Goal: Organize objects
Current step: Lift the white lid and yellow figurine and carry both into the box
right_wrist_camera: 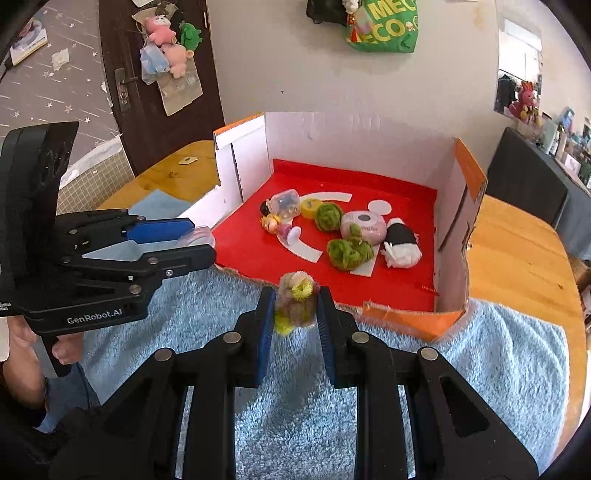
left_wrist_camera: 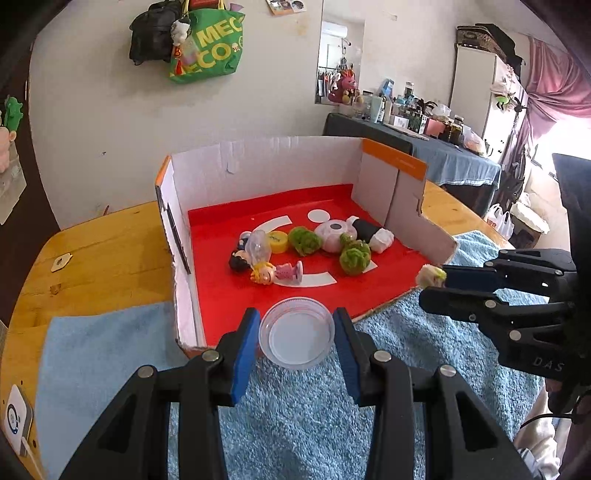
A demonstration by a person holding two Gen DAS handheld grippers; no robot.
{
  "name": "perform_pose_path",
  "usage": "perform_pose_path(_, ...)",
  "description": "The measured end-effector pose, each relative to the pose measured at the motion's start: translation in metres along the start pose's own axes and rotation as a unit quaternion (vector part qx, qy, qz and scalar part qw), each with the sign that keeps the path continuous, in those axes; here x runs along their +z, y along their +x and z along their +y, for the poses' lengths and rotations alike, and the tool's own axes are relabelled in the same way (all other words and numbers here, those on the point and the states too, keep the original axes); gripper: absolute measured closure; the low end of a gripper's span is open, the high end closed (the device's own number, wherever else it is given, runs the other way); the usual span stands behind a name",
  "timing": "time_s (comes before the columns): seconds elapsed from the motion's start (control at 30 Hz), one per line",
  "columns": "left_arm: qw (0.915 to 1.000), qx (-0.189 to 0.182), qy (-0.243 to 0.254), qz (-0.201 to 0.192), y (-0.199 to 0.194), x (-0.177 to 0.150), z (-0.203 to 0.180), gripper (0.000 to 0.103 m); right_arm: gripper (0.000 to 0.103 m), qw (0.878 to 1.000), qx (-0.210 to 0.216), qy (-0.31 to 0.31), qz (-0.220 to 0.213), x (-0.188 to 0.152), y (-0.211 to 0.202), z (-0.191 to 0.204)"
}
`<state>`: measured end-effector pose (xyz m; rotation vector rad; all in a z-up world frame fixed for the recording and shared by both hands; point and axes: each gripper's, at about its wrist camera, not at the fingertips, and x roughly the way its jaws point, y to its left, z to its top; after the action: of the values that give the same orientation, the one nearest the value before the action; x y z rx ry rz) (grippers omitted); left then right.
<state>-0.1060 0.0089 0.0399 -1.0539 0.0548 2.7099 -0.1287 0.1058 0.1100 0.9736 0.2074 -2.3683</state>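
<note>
Left gripper (left_wrist_camera: 297, 332): clamped on a clear round lid (left_wrist_camera: 296, 333), held at the box's near edge.
Right gripper (right_wrist_camera: 295, 306): closed on a fuzzy pom-pom (right_wrist_camera: 296, 301).
Box (left_wrist_camera: 266, 166): already holds dolls, green pom-poms and a pink case.
Remaining: apparently these two held items.
Surface: blue towel (left_wrist_camera: 303, 417) over a wooden table (left_wrist_camera: 99, 243).
Room: cluttered; green bag (left_wrist_camera: 210, 40) on the wall.

A lived-in room around a wooden tabletop

The orange-brown wooden tabletop (left_wrist_camera: 92, 243) stands before a pale grey wall (left_wrist_camera: 110, 122), where a green shopping bag (left_wrist_camera: 212, 44) hangs beside a black bag (left_wrist_camera: 155, 31). A dark brown door (right_wrist_camera: 155, 88) carries plush toys (right_wrist_camera: 166, 44). A side table under a blue-grey cloth (left_wrist_camera: 454, 155) is crowded with bottles. Bright daylight enters past a pink curtain (left_wrist_camera: 550, 85) beside a white cabinet (left_wrist_camera: 474, 85). A wall mirror (left_wrist_camera: 340, 62) reflects hanging clothes.
</note>
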Motion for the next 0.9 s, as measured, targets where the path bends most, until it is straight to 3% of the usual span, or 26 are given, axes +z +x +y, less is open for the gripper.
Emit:
perform_pose_path(0.43, 0.9990, -0.002, -0.016, 0.043, 0.034, 0.019, 0.008, 0.060, 0.081, 1.000, 0.010, 0.011, 0.021, 0.022, 0.018, -0.019)
perform_pose_path(0.9, 0.9959, -0.007, -0.024, 0.087, 0.066, 0.024, 0.021, 0.060, 0.081, 0.996, 0.015, 0.006, 0.092, 0.027, 0.060, -0.033)
